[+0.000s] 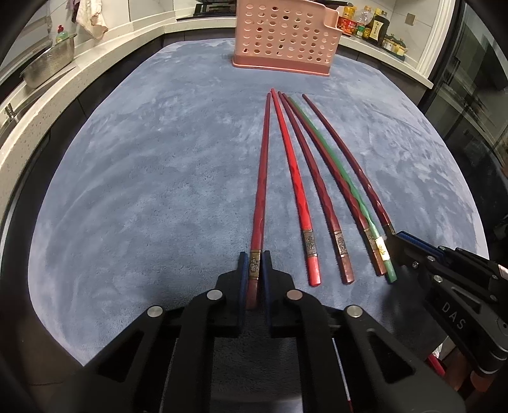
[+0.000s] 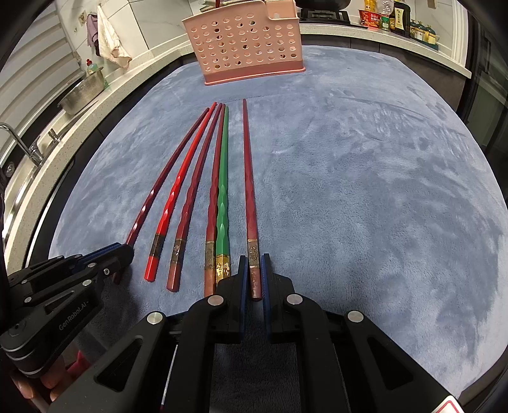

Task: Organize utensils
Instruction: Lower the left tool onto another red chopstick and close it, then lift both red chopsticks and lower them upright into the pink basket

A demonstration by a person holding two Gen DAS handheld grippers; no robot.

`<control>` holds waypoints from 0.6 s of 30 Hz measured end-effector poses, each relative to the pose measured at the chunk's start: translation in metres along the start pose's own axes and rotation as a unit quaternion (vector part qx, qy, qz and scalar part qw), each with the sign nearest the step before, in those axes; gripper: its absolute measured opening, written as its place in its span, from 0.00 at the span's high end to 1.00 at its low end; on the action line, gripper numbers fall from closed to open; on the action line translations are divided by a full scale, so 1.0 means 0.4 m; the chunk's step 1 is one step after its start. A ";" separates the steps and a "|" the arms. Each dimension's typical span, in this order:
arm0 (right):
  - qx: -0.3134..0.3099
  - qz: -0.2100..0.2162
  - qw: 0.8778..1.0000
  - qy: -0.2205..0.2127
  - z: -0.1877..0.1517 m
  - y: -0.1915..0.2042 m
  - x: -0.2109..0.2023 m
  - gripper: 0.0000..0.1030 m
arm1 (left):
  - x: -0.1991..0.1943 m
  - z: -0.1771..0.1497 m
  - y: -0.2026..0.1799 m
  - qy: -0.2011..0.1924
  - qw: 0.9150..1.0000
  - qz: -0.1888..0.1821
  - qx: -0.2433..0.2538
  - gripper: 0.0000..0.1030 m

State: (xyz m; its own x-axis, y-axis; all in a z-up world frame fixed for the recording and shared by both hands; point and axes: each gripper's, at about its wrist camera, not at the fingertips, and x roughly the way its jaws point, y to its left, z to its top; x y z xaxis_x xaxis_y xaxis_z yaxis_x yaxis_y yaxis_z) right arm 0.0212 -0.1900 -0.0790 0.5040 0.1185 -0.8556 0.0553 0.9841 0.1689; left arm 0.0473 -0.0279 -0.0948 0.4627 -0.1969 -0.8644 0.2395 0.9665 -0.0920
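Observation:
Several chopsticks lie side by side on a blue-grey mat (image 1: pixel 143 178), tips toward a pink perforated utensil basket (image 1: pixel 285 38) at the far end. My left gripper (image 1: pixel 254 259) is shut on the handle of the leftmost dark red chopstick (image 1: pixel 262 178). My right gripper (image 2: pixel 254 259) is shut on the handle of the rightmost dark red chopstick (image 2: pixel 249 178). Between them lie a bright red chopstick (image 1: pixel 293 184), two dark red ones and a green chopstick (image 2: pixel 222 190). Each gripper shows in the other's view: the right gripper (image 1: pixel 392 238) and the left gripper (image 2: pixel 127 249).
The basket (image 2: pixel 250 44) stands upright at the mat's far edge. A metal colander (image 1: pixel 47 63) and a tap (image 2: pixel 19 143) are on the counter to the left. Sauce bottles (image 1: pixel 371 25) stand at the back right. A cloth (image 2: pixel 109 41) hangs on the wall.

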 end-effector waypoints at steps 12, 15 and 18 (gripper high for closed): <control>-0.006 0.001 0.999 -0.040 0.032 0.007 -0.085 0.93 | -0.085 0.054 -0.010 -0.049 0.999 -0.001 0.016 0.93; 0.002 0.009 0.998 -0.059 0.060 0.004 -0.121 0.93 | -0.110 0.084 -0.005 -0.056 0.998 0.002 0.012 0.93; 0.004 0.012 0.997 -0.077 0.091 0.007 -0.158 0.93 | -0.136 0.116 0.000 -0.062 0.998 0.002 0.008 0.93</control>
State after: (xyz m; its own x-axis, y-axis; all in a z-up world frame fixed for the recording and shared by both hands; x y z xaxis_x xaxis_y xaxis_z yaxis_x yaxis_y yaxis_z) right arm 0.0209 -0.1995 -0.0068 0.6318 0.1197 -0.7658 0.0482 0.9800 0.1930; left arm 0.0617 -0.0248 -0.0248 0.5662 -0.2133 -0.7962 0.2503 0.9648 -0.0805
